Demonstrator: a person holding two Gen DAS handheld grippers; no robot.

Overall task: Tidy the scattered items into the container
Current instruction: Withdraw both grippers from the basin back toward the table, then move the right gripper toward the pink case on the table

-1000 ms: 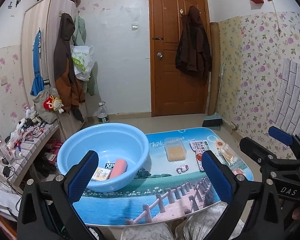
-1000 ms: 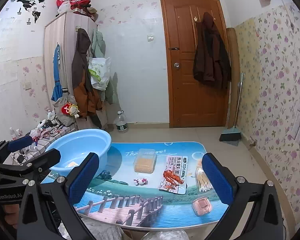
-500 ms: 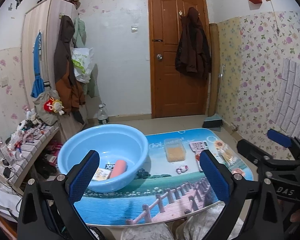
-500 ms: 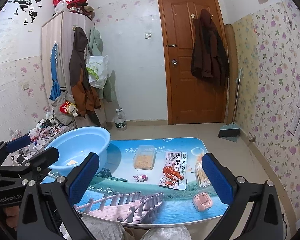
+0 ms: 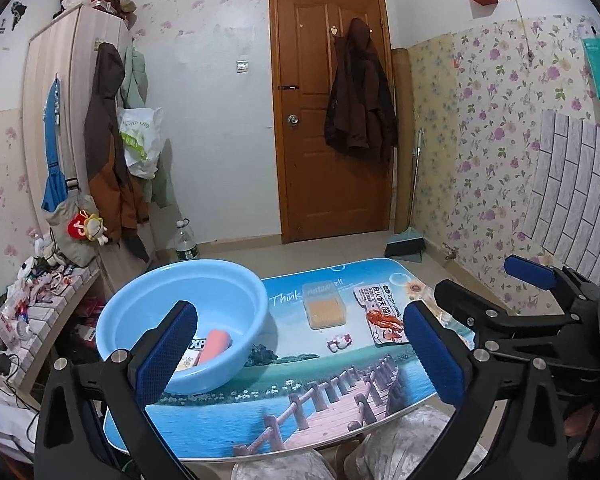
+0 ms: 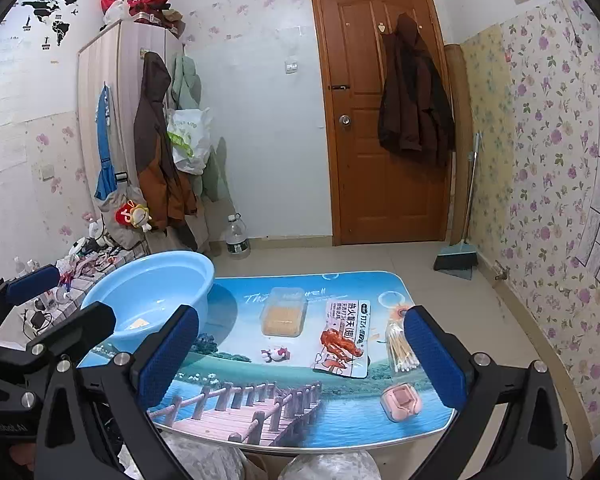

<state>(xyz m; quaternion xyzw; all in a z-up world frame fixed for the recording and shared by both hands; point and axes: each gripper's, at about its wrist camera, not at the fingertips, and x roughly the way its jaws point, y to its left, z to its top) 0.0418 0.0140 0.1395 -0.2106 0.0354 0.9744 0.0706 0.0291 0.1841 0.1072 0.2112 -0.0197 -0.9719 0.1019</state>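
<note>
Only rightward, pink case (image 6: pixel 401 401) beside cotton swabs (image 6: pixel 398 347).

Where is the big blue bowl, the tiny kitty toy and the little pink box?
blue basin (image 6: pixel 168 276): right wrist view, on its inner far wall.
kitty toy (image 6: pixel 275 353): right wrist view, on the middle of its body.
pink box (image 6: pixel 401 397): right wrist view, on its top face.
</note>
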